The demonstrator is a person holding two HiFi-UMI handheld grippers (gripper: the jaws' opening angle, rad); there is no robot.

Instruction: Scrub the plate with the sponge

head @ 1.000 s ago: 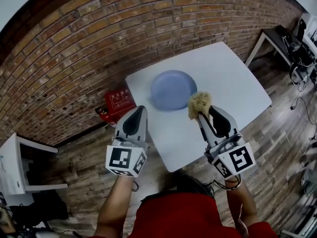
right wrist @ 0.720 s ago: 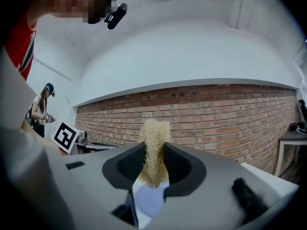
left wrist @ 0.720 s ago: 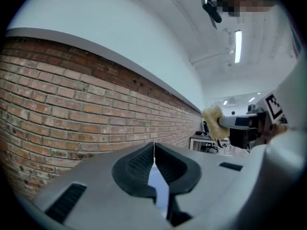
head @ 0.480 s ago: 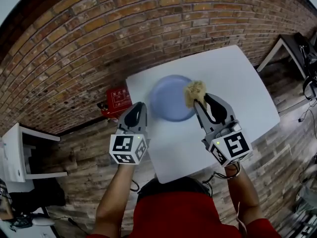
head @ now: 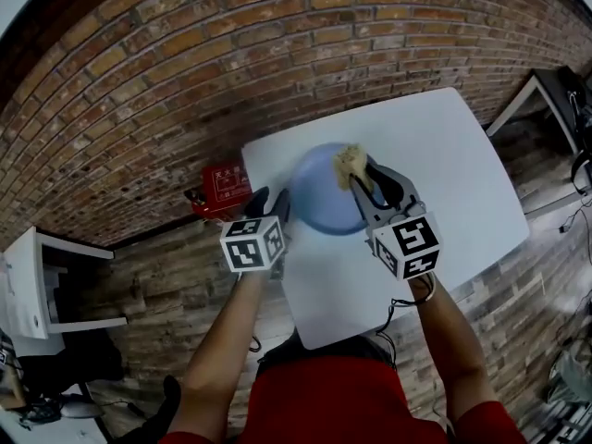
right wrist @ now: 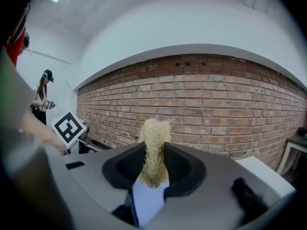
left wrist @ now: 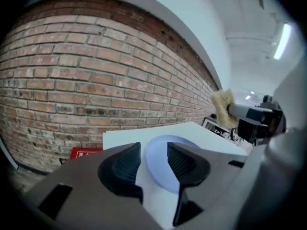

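Observation:
A light blue plate [head: 319, 200] lies on the white table [head: 444, 155] near its far left corner. My right gripper [head: 356, 176] is shut on a tan fibrous sponge [head: 349, 162], which hangs over the plate's right half; whether it touches is not clear. In the right gripper view the sponge [right wrist: 154, 133] stands upright between the jaws, with the plate [right wrist: 146, 200] below. My left gripper [head: 268, 202] sits at the plate's left rim. Its jaws are opening, and nothing is pressed between them. Through the gap [left wrist: 153, 147] I see the plate [left wrist: 158, 176] and the sponge [left wrist: 223, 108].
A brick wall runs close behind the table. A red box [head: 225, 185] lies on the wooden floor left of the table. A white desk [head: 28, 303] stands far left, another table [head: 546, 91] at the right. A person [right wrist: 42, 97] stands in the distance.
Both grippers have moved forward. The right one has carried the sponge from the plate's near right side to above the plate. The left one has reached the plate's left rim.

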